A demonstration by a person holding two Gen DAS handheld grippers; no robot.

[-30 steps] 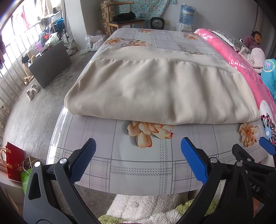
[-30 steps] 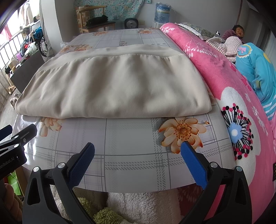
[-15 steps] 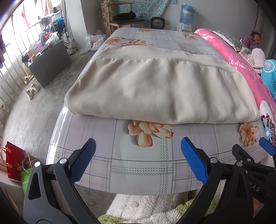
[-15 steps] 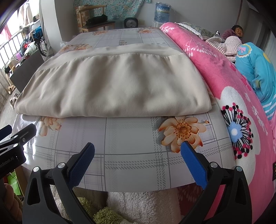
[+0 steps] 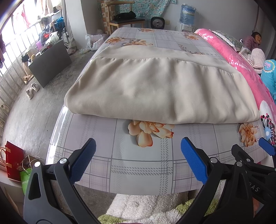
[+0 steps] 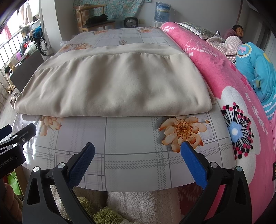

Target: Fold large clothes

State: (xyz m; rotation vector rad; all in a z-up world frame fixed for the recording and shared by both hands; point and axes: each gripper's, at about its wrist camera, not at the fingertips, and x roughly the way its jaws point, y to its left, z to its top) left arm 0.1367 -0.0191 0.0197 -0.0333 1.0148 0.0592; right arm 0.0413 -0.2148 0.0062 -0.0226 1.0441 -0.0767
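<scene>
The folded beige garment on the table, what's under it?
The beige garment lies on the floral plaid tablecloth; one orange flower print pokes out beneath its near edge. Anything else underneath is covered.

One folded beige cloth (image 5: pixel 155 89) on one floral-print table (image 5: pixel 138 165). Two grippers: left gripper (image 5: pixel 138 159), right gripper (image 6: pixel 137 161), each with two blue-padded fingers spread apart, empty. One pink blanket (image 6: pixel 224 72). One wooden chair (image 5: pixel 124 19). One water jug (image 5: pixel 187 13). One red bag (image 5: pixel 14 163). One person (image 6: pixel 238 31) far right.
</scene>
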